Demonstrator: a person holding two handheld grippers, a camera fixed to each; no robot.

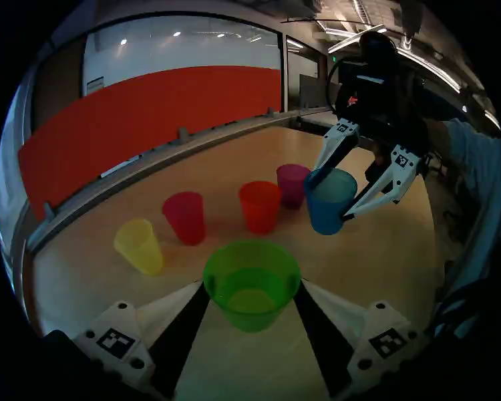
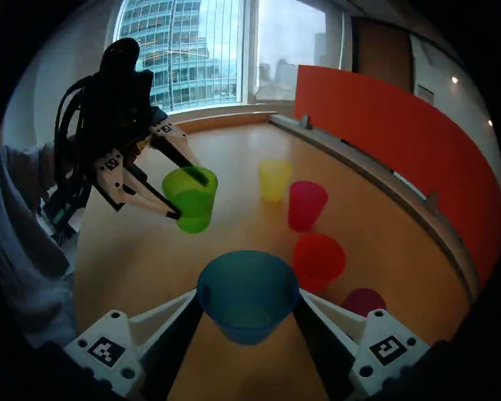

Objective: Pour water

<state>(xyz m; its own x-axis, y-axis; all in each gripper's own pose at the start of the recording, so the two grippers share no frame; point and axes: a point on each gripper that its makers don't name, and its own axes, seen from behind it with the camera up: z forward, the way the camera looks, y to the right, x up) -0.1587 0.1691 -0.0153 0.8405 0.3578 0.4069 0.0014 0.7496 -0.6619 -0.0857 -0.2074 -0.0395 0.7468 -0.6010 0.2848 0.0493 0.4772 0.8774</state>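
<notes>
Two cups are being held up: the left gripper is clasping the green cup between its fingers; the right gripper is clasping the blue cup likewise; misaligned rims while tipping could be spilling onto the desk.

Yellow cup, red cup, orange cup and purple cup stand on the wooden table.

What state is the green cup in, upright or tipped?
Upright: the green cup has its rim level, mouth up, in the left gripper.
</notes>
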